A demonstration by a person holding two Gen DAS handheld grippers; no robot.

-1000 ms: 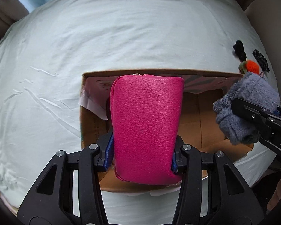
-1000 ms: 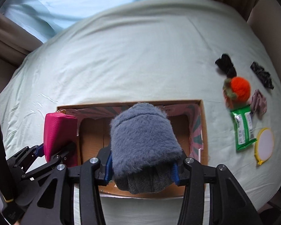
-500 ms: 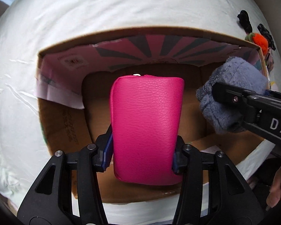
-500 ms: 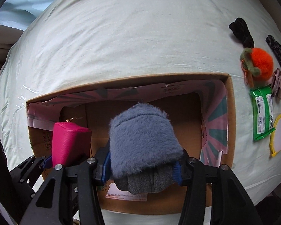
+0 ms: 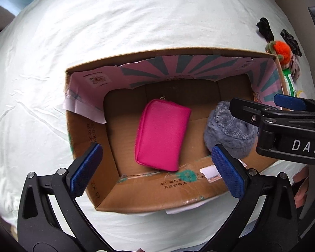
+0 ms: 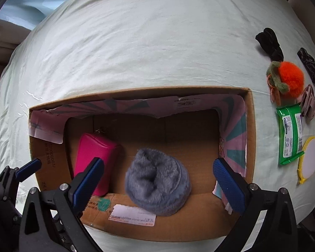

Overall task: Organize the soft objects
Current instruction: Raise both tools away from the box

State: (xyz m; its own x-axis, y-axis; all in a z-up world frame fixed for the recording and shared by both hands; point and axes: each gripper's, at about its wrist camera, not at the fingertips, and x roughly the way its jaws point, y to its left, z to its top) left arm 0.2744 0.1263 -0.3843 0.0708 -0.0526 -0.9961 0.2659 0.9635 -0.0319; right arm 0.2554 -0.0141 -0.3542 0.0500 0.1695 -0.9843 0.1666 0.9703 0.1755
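Pink pouch (image 5: 162,135), grey plush (image 6: 157,181) loose in box (image 5: 153,191) — both grippers (image 5: 155,168) (image 6: 157,178) wide, empty.

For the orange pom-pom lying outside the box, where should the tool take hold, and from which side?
Grip the orange pom-pom across its round fluffy ball, coming straight down from above. It lies on the sheet beside the cardboard box, crowded by a black scrunchie and green wipes pack; its leafy stem looks too thin and floppy.
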